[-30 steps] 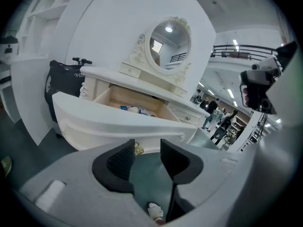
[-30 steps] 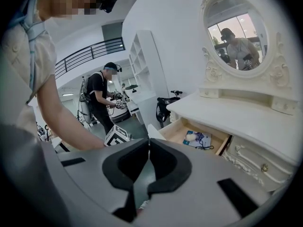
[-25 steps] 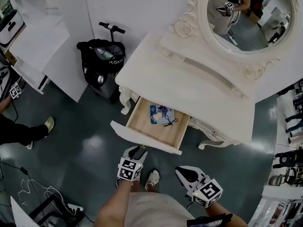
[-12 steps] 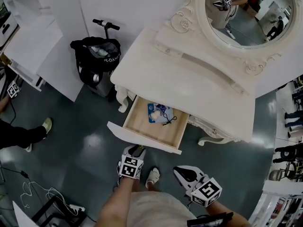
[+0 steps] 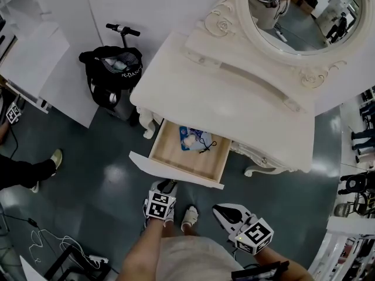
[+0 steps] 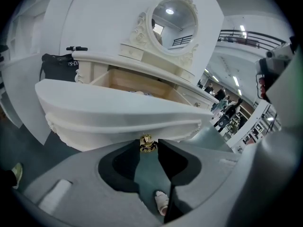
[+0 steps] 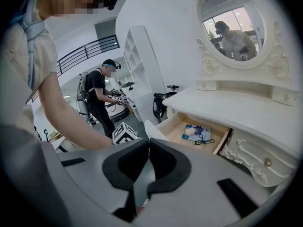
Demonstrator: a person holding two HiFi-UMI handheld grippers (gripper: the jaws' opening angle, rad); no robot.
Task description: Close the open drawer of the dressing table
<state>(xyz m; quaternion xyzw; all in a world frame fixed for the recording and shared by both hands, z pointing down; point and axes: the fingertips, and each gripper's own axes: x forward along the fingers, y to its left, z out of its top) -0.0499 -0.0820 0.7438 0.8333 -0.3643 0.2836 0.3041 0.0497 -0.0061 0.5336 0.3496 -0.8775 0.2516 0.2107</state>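
Observation:
The white dressing table (image 5: 234, 110) has its wooden drawer (image 5: 176, 157) pulled out, with a blue packet (image 5: 190, 138) and a black cord inside. My left gripper (image 5: 168, 187) is at the middle of the white drawer front (image 6: 118, 108). Its jaws have just been closing, and the gold knob (image 6: 148, 144) fills the narrow gap between their tips. My right gripper (image 5: 225, 212) hangs lower right of the drawer, away from it, shut with nothing held. In the right gripper view the open drawer (image 7: 189, 126) lies ahead to the right.
A scooter with a black bag (image 5: 114, 69) stands left of the table by white shelving (image 5: 35, 57). Another person's leg and shoe (image 5: 53, 157) are at the far left, with cables (image 5: 53, 244) on the grey floor. An oval mirror (image 5: 293, 10) tops the table.
The left gripper has sunk slightly toward the drawer front. The right gripper has kept still. The drawer stands equally far out.

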